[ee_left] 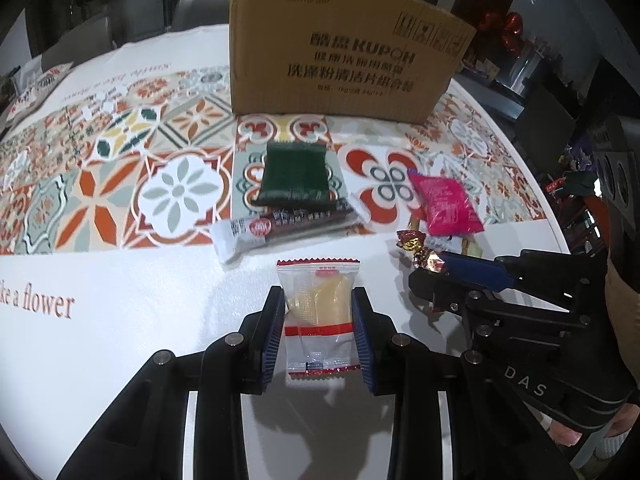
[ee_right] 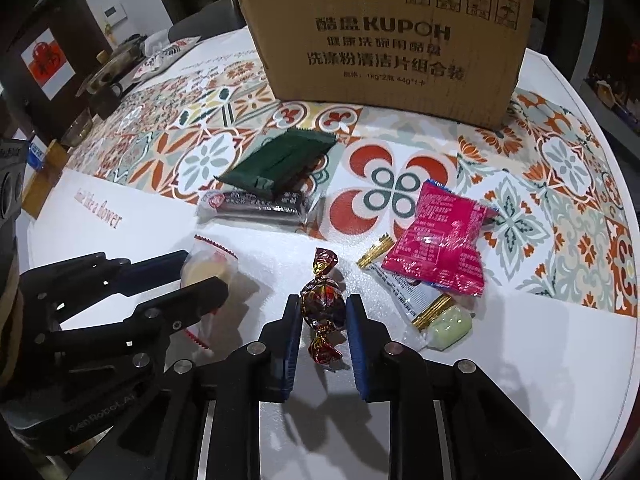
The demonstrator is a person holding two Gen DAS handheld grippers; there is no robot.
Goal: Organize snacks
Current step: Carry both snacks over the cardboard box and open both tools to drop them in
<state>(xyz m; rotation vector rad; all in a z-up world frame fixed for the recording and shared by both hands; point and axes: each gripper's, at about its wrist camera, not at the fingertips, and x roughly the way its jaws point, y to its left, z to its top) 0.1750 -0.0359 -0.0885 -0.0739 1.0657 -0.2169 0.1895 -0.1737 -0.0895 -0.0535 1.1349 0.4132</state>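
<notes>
My left gripper [ee_left: 319, 300] is shut on a clear packet with a yellow cake [ee_left: 320, 304] and red edges, on the white table. My right gripper [ee_right: 323, 306] is shut on a dark red twist-wrapped candy [ee_right: 323, 304]. The candy [ee_left: 420, 250] and the right gripper's fingers [ee_left: 472, 272] show at right in the left wrist view. The yellow packet [ee_right: 204, 268] and the left gripper's fingers [ee_right: 192, 296] show at left in the right wrist view. A cardboard box [ee_left: 344, 52] [ee_right: 392, 40] stands behind.
A dark green packet [ee_left: 296, 174] [ee_right: 276, 162], a long dark bar [ee_left: 280, 222] [ee_right: 256, 204], a pink packet [ee_left: 446, 204] [ee_right: 440, 240] and a pale green sweet [ee_right: 448, 326] with gold-edged wrappers lie on the patterned tablecloth. Cups and bags sit far left [ee_right: 100, 80].
</notes>
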